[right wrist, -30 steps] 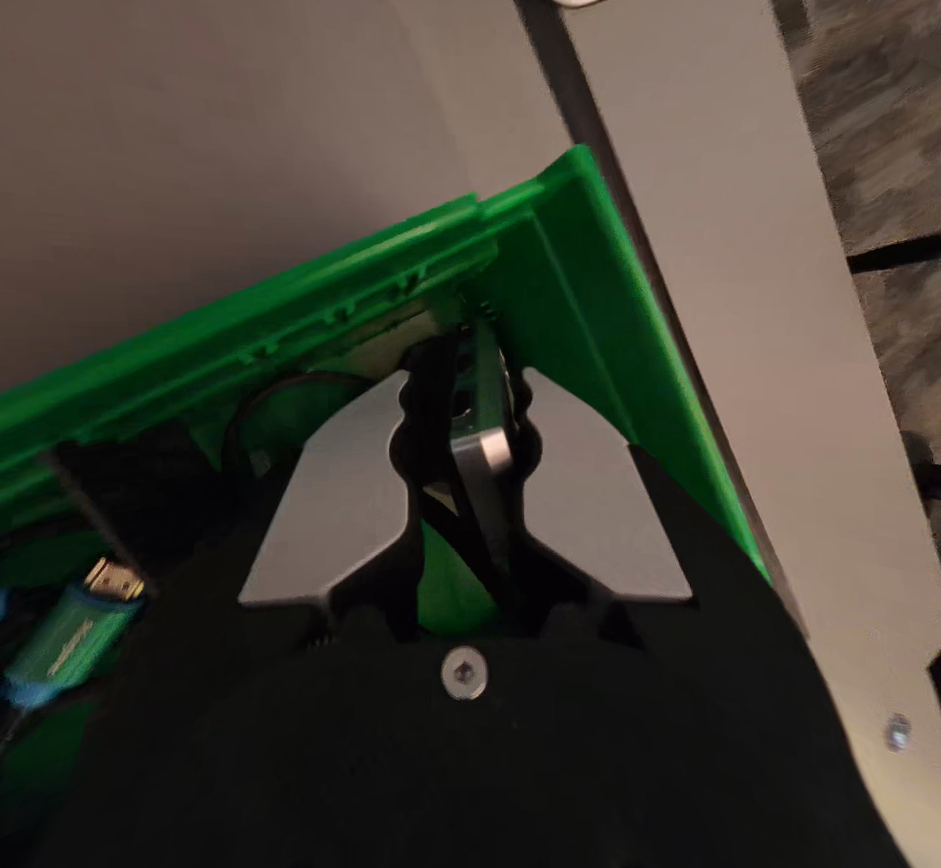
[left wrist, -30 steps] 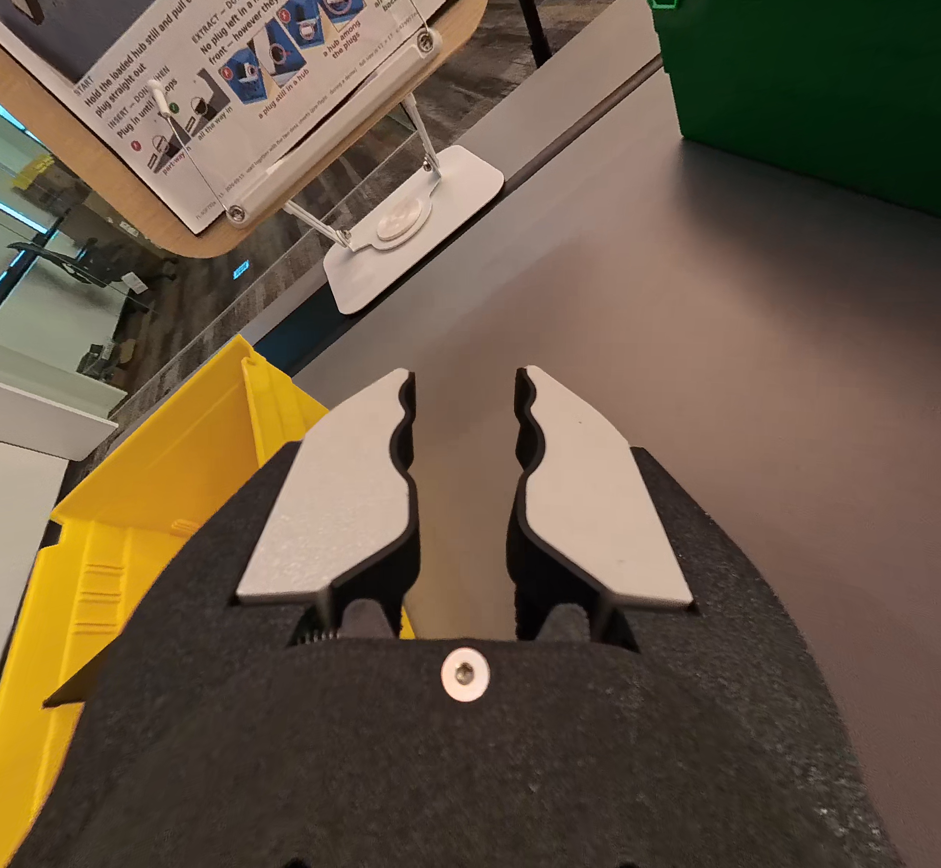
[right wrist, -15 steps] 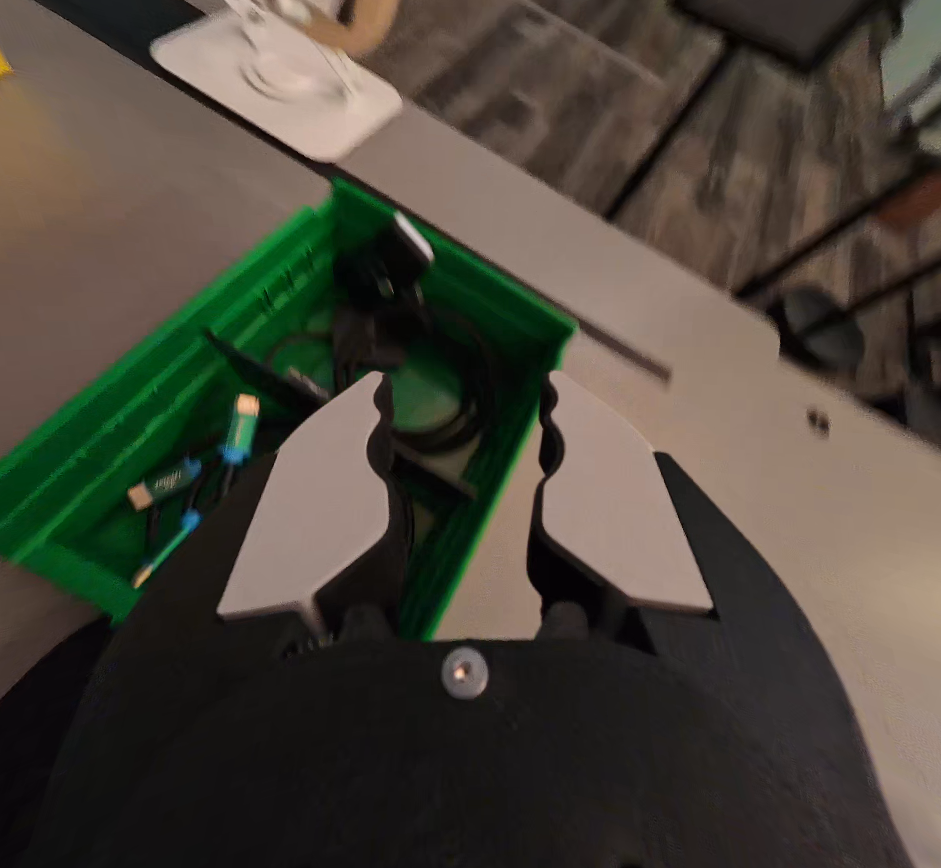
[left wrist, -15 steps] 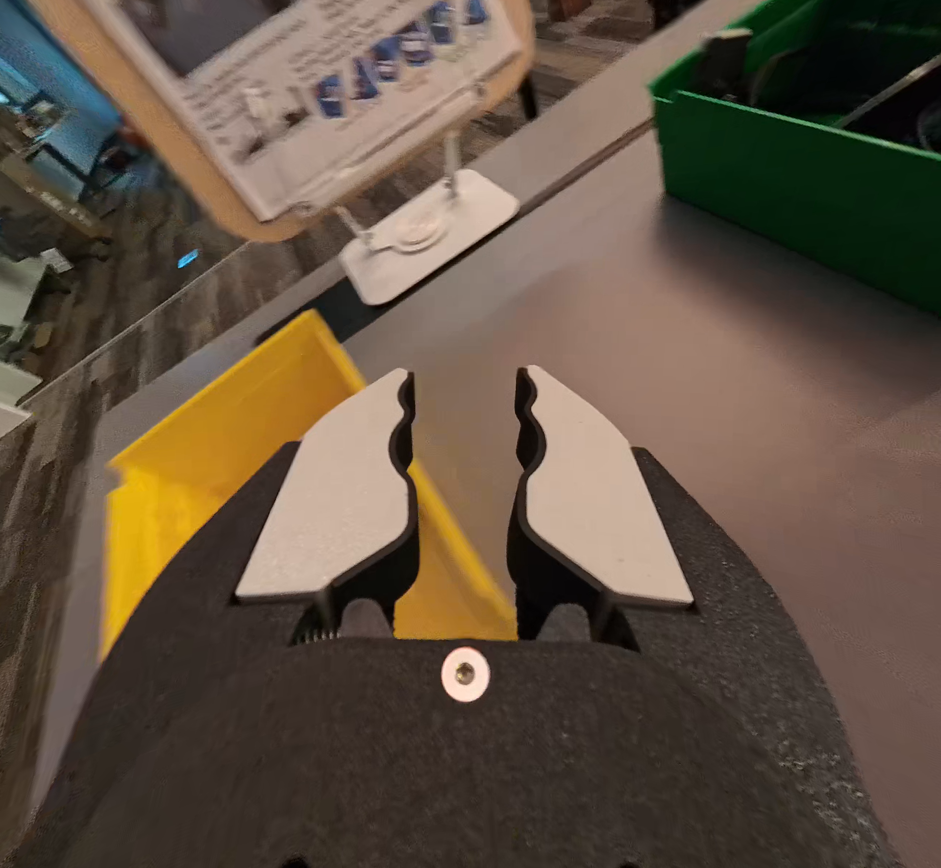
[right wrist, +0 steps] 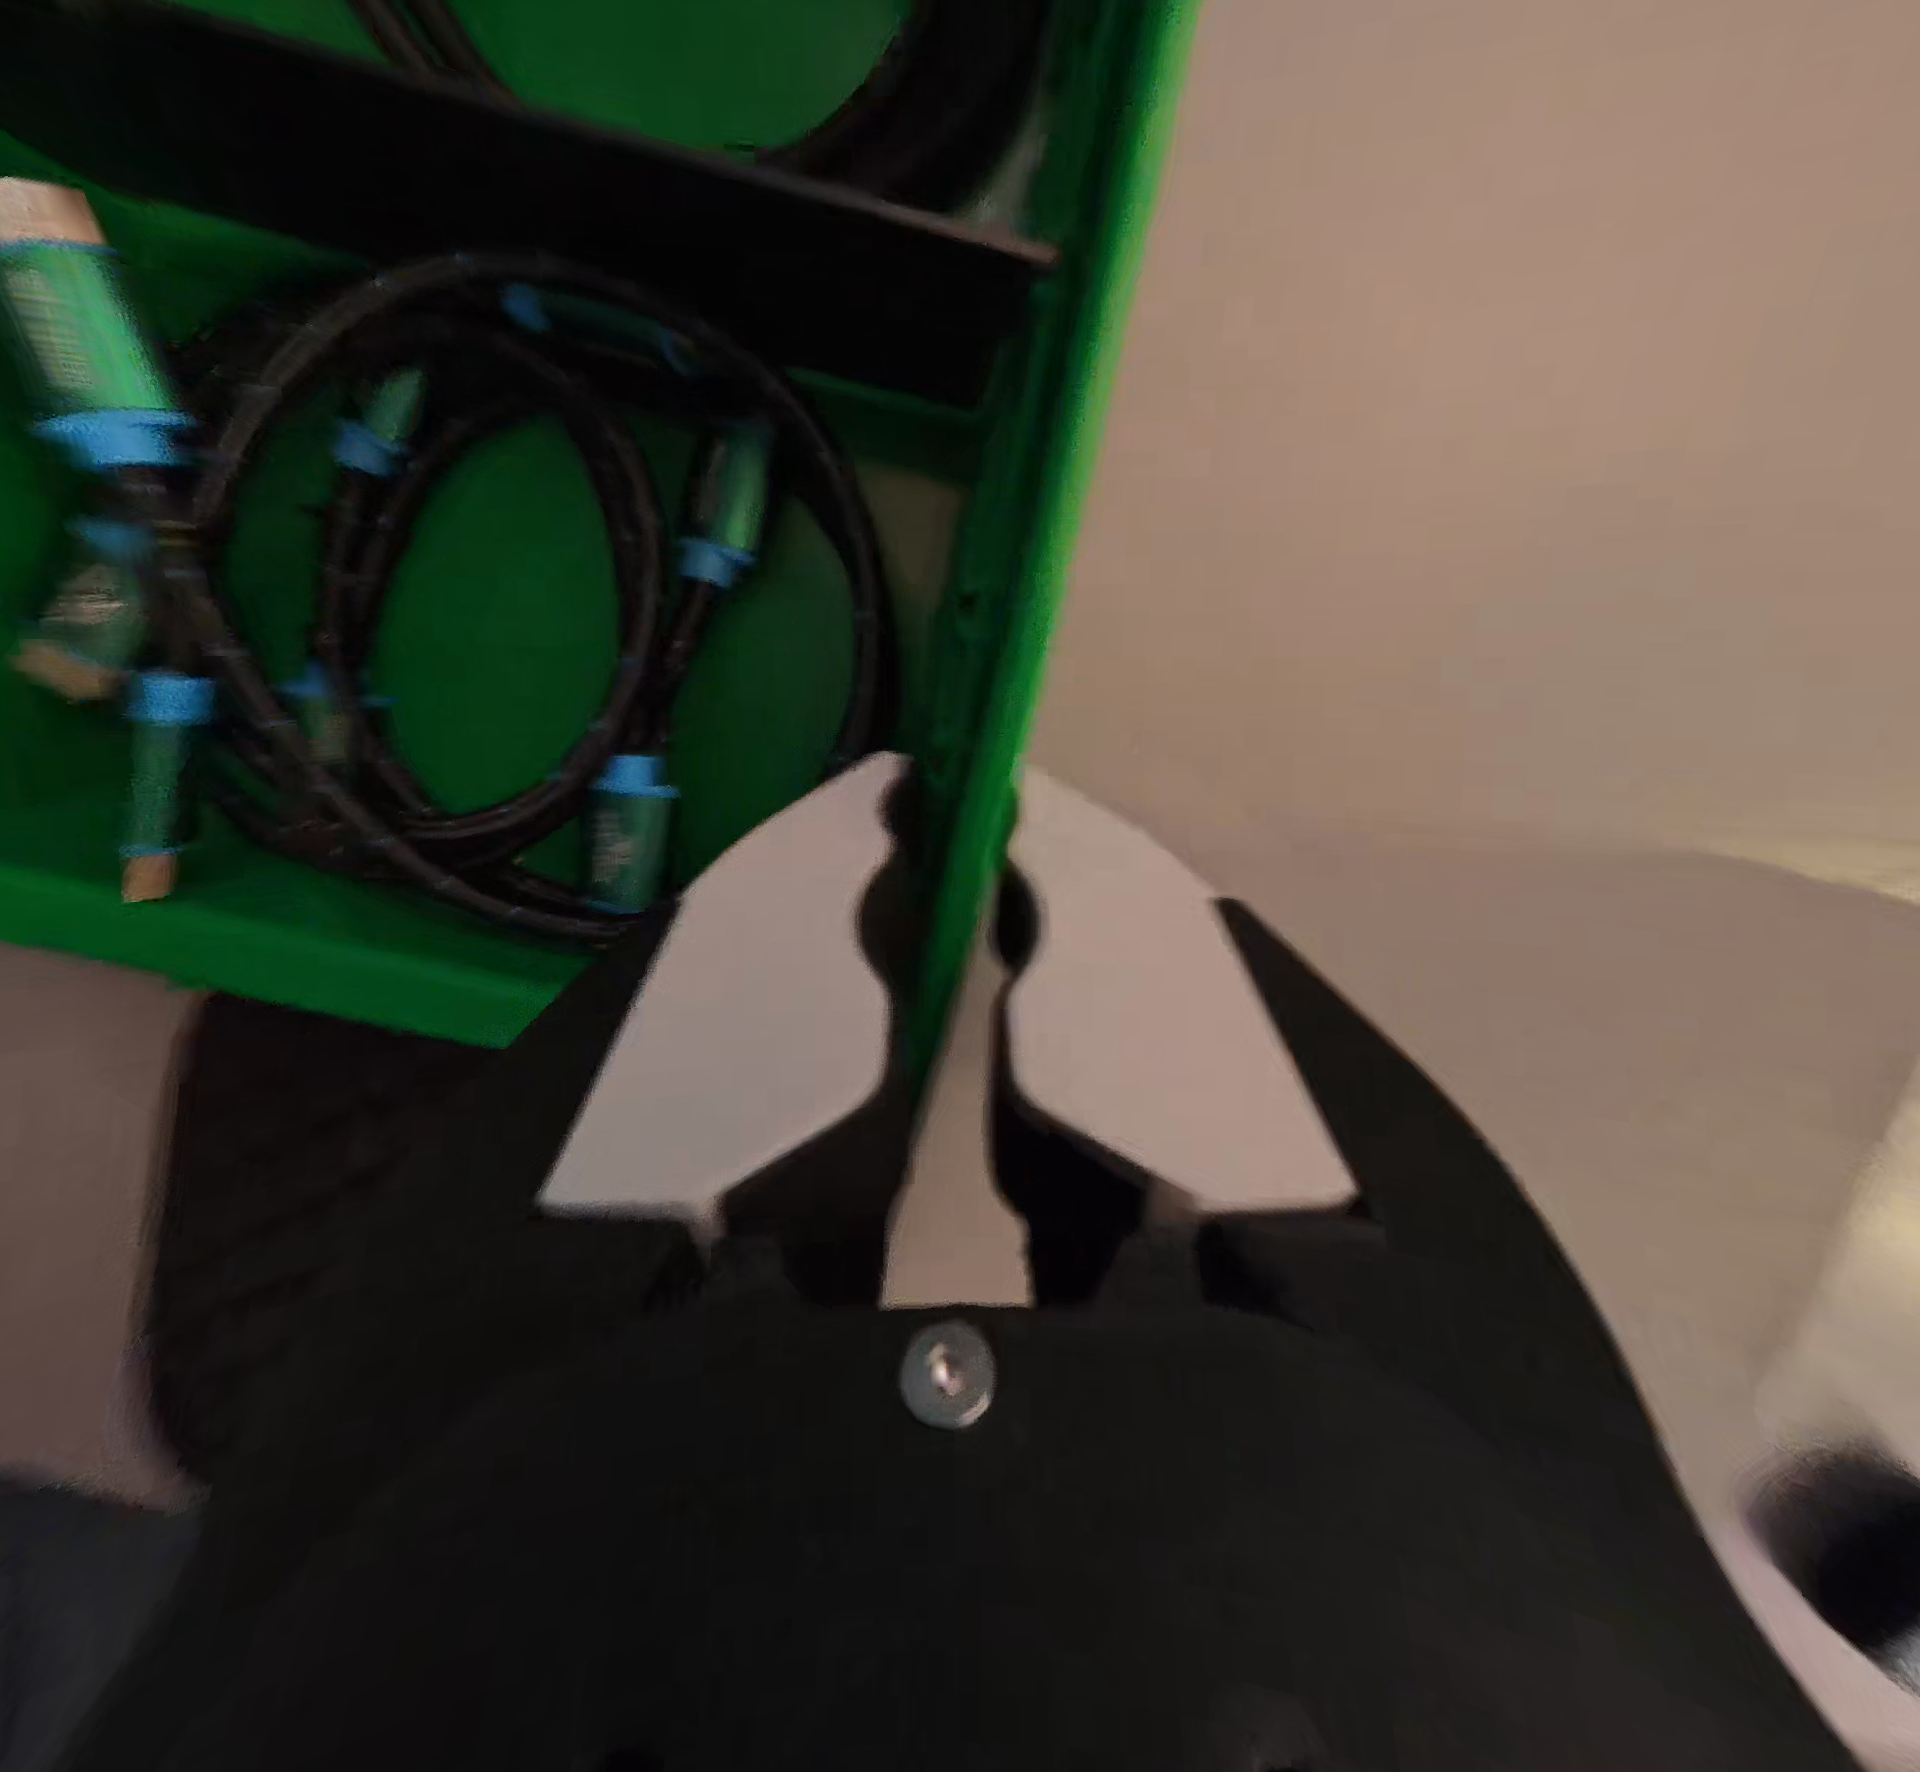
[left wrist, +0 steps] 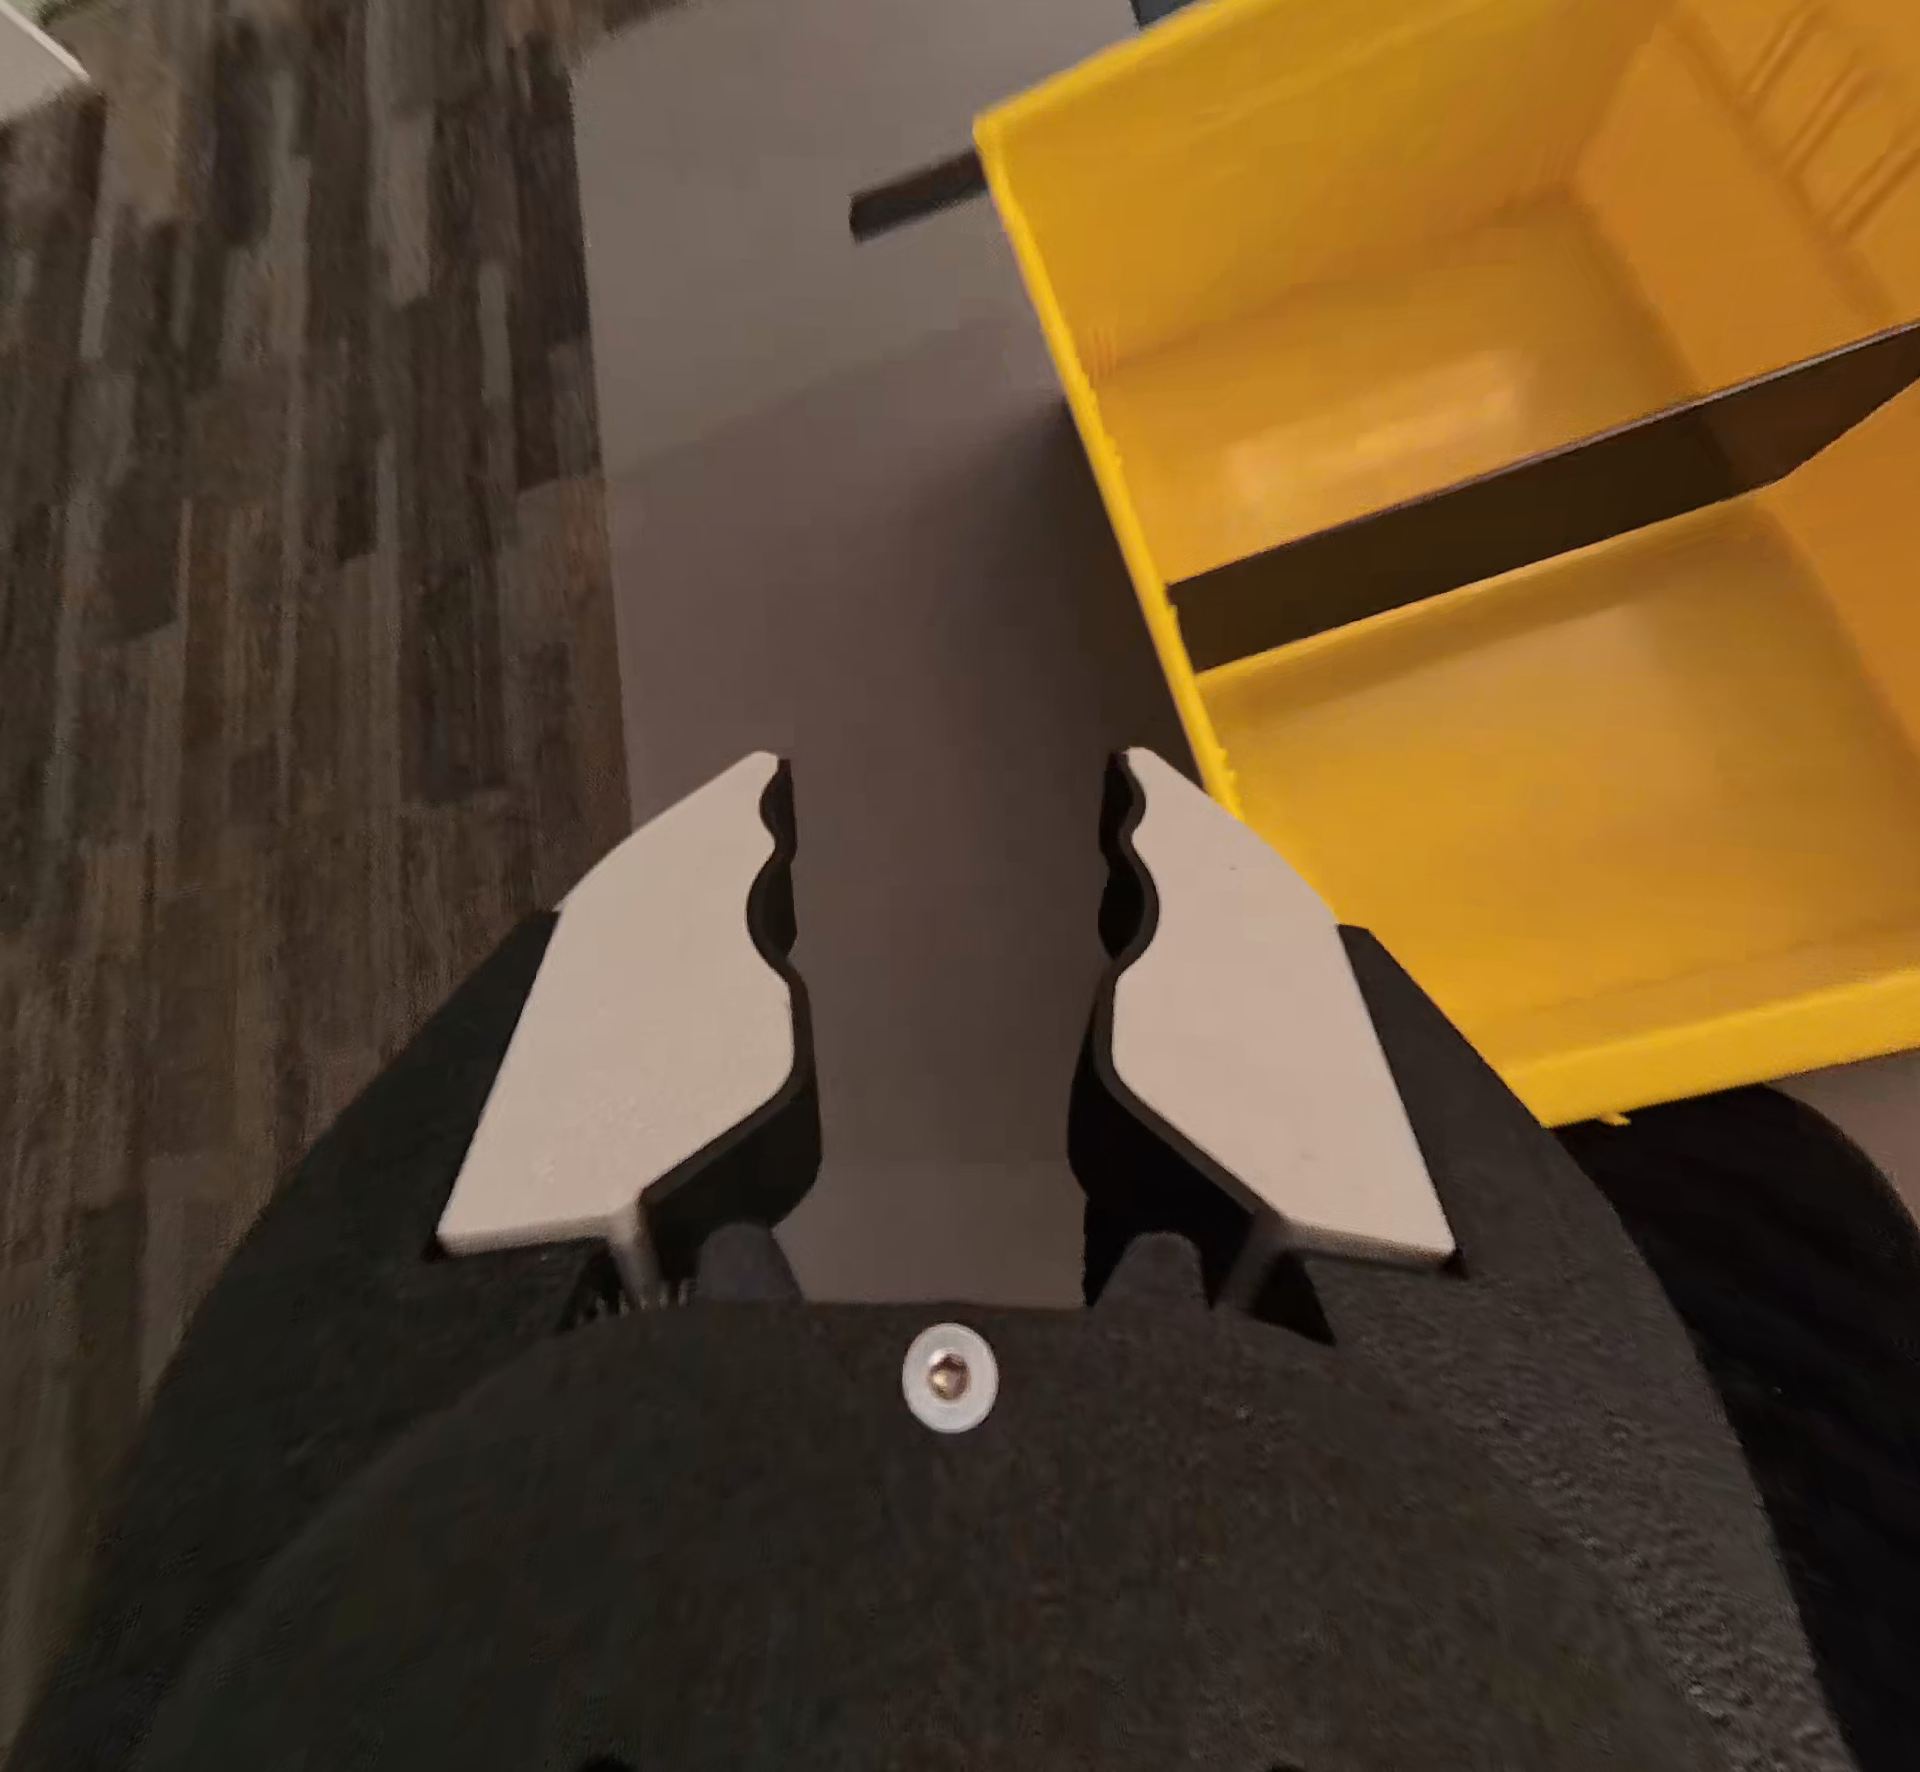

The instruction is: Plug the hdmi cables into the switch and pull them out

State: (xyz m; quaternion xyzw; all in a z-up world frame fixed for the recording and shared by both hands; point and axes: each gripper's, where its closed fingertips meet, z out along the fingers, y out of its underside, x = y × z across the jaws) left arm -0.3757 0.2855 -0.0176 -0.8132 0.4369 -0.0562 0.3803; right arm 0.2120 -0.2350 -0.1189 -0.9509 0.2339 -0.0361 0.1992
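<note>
grey tabletop (left wrist: 790,434) fills both views, with patterned carpet (left wrist: 260,579) past its edge on the left wrist view. a yellow bin (left wrist: 1091,434), split by a dark divider and holding nothing that shows, sits just to the right of the left gripper (left wrist: 951,777), whose jaws stand well apart around bare table. on the right wrist view a green bin (right wrist: 1039,496) is the next largest thing; a black divider (right wrist: 499,195) crosses it. the near compartment holds the hdmi cables (right wrist: 540,600), black coils with green plugs and blue collars, lying flat and looping; more black cable lies beyond the divider. no switch can be made out in these blurred views. the right gripper (right wrist: 956,777) is narrowly parted, its jaws astride the bin's side wall, and whether it pinches that wall cannot be told. the cables lie forward and to the left of the right gripper, so that hand is judged the nearer one to reach a plug.
</note>
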